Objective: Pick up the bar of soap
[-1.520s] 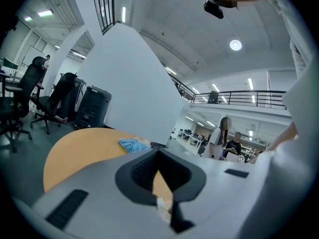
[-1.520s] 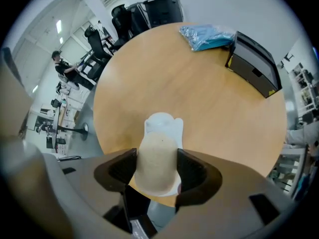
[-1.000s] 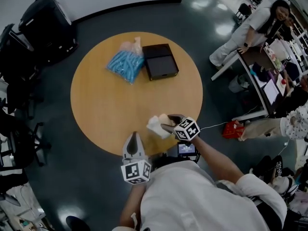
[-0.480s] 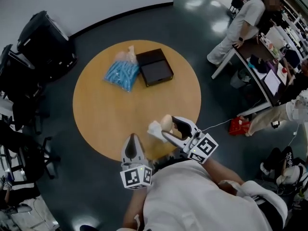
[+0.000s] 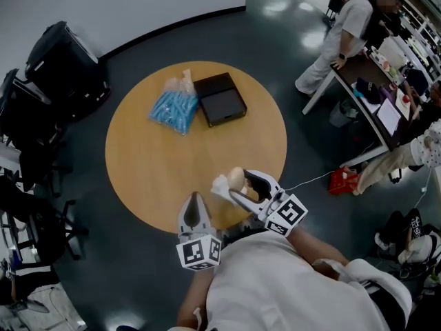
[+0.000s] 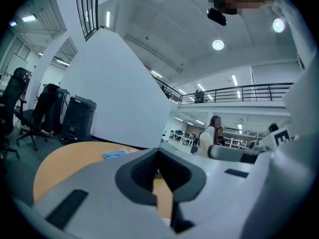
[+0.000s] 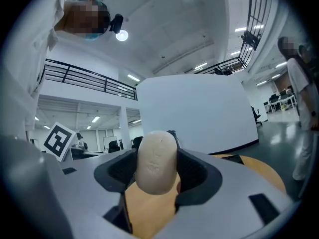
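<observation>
The bar of soap [image 5: 236, 178] is a beige oval, held over the near edge of the round wooden table [image 5: 158, 164]. My right gripper [image 5: 238, 185] is shut on it. In the right gripper view the soap [image 7: 156, 162] stands upright between the dark pads [image 7: 195, 172]. A white crumpled piece [image 5: 220, 185] lies just left of the soap; I cannot tell whether they touch. My left gripper [image 5: 193, 209] is to the left, at the table's near edge, shut with nothing in it. In the left gripper view the left gripper [image 6: 159, 172] points across the table.
A blue bag [image 5: 172, 106] and a black box [image 5: 220, 99] lie at the table's far side. Black office chairs [image 5: 48, 74] stand to the left. People [image 5: 344, 33] and a desk [image 5: 372, 95] are at the right, with a red item [image 5: 340, 181] on the floor.
The right gripper has turned, its marker cube swinging down and to the right, with the soap still in it. The left gripper has barely moved.
</observation>
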Action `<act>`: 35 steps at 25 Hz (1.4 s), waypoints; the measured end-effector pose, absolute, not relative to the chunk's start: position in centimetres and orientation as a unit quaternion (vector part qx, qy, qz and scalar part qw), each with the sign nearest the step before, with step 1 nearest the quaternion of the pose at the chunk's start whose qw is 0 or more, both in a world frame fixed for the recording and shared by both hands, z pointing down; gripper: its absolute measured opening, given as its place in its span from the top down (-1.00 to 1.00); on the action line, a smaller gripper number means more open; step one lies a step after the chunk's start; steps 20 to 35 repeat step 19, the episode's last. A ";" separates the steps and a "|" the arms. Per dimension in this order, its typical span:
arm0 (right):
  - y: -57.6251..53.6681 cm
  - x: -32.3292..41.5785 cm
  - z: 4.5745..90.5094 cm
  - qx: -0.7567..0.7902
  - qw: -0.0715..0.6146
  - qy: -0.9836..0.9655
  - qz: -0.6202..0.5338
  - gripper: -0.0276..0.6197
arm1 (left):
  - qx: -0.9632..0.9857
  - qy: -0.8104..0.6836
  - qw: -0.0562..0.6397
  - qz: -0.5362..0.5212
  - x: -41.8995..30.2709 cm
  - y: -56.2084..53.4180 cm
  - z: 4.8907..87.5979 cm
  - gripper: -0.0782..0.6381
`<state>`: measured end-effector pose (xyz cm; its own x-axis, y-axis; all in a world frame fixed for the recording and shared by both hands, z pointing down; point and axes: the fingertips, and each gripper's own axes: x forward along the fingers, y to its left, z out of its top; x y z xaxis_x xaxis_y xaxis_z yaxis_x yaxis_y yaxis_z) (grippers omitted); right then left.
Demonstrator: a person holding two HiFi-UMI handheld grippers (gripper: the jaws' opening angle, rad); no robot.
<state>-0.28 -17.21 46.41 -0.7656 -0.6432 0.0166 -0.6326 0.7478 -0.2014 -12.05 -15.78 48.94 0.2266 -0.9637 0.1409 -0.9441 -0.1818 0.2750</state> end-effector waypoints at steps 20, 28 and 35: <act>-17.1 -0.4 47.2 -0.346 0.009 0.934 -0.093 0.11 | 0.770 -0.616 0.163 -0.029 -11.5 -15.6 49.7 0.77; -17.1 -0.4 47.2 -0.346 0.009 0.934 -0.093 0.11 | 0.770 -0.616 0.163 -0.029 -11.5 -15.6 49.7 0.77; -17.1 -0.4 47.2 -0.346 0.009 0.934 -0.093 0.11 | 0.770 -0.616 0.163 -0.029 -11.5 -15.6 49.7 0.77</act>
